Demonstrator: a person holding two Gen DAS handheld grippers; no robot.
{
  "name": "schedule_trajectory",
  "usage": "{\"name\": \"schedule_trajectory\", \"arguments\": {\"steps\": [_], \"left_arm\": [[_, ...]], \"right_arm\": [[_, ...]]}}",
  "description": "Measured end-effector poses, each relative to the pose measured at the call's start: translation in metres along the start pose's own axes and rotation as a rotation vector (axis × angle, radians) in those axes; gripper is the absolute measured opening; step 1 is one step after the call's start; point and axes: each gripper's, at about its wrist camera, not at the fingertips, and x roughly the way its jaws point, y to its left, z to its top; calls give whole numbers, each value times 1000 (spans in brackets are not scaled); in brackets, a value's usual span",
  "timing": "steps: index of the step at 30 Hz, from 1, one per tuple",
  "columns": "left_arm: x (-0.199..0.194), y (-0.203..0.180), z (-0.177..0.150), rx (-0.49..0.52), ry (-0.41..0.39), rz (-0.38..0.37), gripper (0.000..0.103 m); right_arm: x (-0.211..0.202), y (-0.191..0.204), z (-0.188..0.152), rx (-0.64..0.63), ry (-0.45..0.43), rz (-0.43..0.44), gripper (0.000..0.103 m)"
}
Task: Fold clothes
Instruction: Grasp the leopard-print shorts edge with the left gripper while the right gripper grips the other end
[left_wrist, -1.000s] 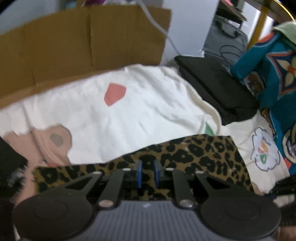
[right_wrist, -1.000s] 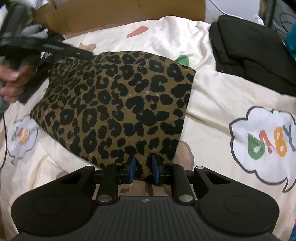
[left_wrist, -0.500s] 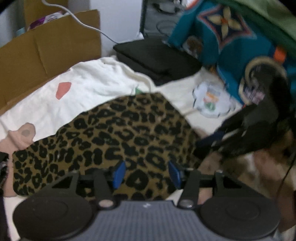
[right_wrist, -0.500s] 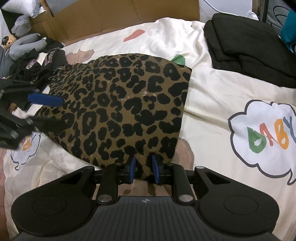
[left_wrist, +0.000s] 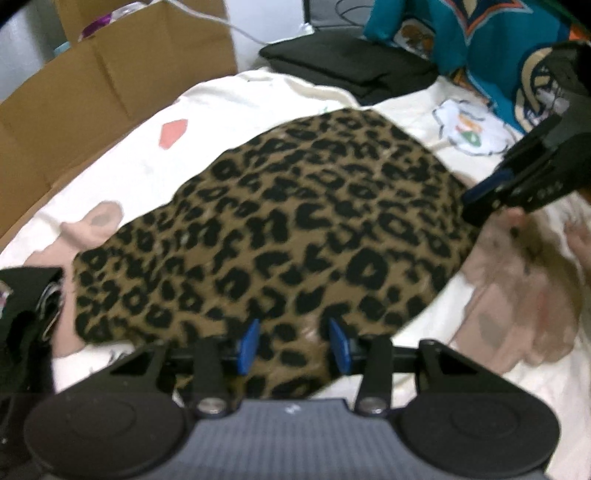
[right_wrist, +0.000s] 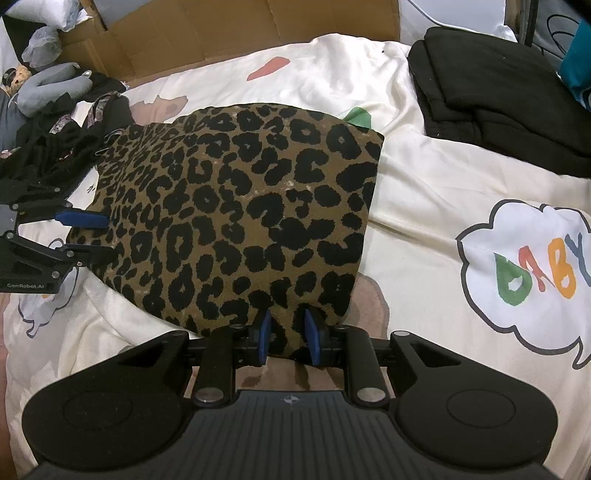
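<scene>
Left tongs: black two-finger tongs with blue pads, seen at 6 o'clock in the left wrist view; jaws parted wide, nothing pinched between them.
Left tongs from the right wrist view: enter at 9 o'clock, lying roughly level, fingers pointing toward 3 o'clock, one blue pad above the other with a clear gap.
Right tongs: black frame, blue pads, at 6 o'clock; jaws a narrow gap apart.
Right tongs from the left wrist view: reach in from 2 o'clock, tips angled toward 8 o'clock.
</scene>
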Motion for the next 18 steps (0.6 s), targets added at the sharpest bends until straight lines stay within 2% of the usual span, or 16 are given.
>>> {"name": "schedule_trajectory", "arguments": {"steps": [9,12,15,17,18], "left_arm": [[2,36,-29,-101,74,49,46],[-1,39,-24,-111,101,51,39],[-8,48,-16,-143,125,53,36],[-14,56,-13,-182,144,50,33],[-17,59,-12,-206,162,41,33]], "right_arm": [[0,-2,2,7,5,3,27],[-2,-3,4,26,8,5,27],[-8,-6,5,59,-7,23,28],[-14,-9,3,88,-13,53,31],[-17,-10,2,103,-14,74,35]]}}
